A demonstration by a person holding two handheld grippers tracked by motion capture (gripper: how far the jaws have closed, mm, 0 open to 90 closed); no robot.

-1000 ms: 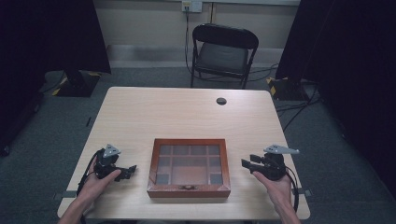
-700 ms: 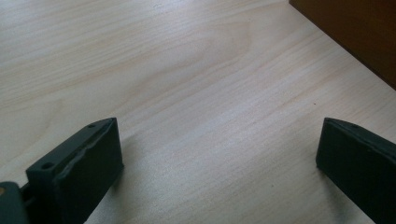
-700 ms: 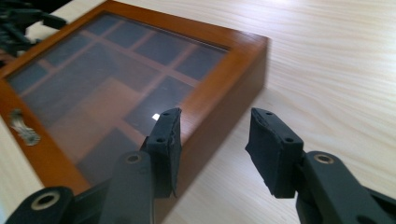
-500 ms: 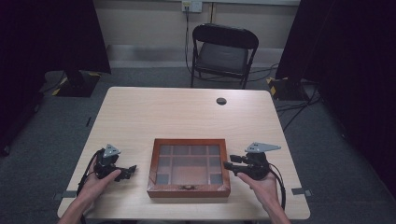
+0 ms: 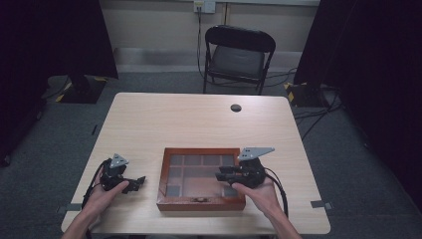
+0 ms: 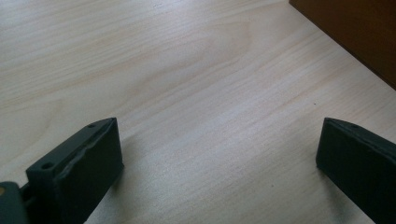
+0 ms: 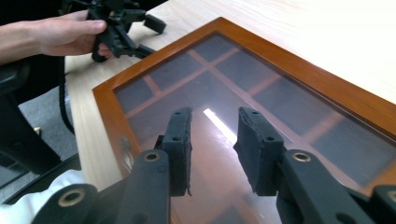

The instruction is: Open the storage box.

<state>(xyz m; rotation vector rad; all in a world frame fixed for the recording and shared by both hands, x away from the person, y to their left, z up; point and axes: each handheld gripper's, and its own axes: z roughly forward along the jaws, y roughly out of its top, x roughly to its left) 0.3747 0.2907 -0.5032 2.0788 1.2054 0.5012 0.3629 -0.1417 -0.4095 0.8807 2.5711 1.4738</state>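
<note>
A brown wooden box (image 5: 201, 203) with a glass lid and dividers inside lies near the table's front edge. My right gripper (image 5: 221, 176) hovers over the right part of the lid and points left. In the right gripper view its jaws stand a little apart above the glass (image 7: 280, 107), open (image 7: 212, 116), with nothing between them. My left gripper (image 5: 135, 183) rests on the table left of the box, held by a hand. Its jaws are wide open (image 6: 217, 128) over bare wood, with the box's side (image 6: 355, 37) ahead to the right. The left gripper (image 7: 152, 37) also shows beyond the box.
The light wooden table (image 5: 199, 124) has a small black round cap (image 5: 236, 107) near its far edge. A black folding chair (image 5: 239, 55) stands behind the table. Dark curtains hang at both sides and cables lie on the floor at the right.
My right gripper has moved left, from the table beside the box to above its glass lid. The left gripper and the box have stayed put.
</note>
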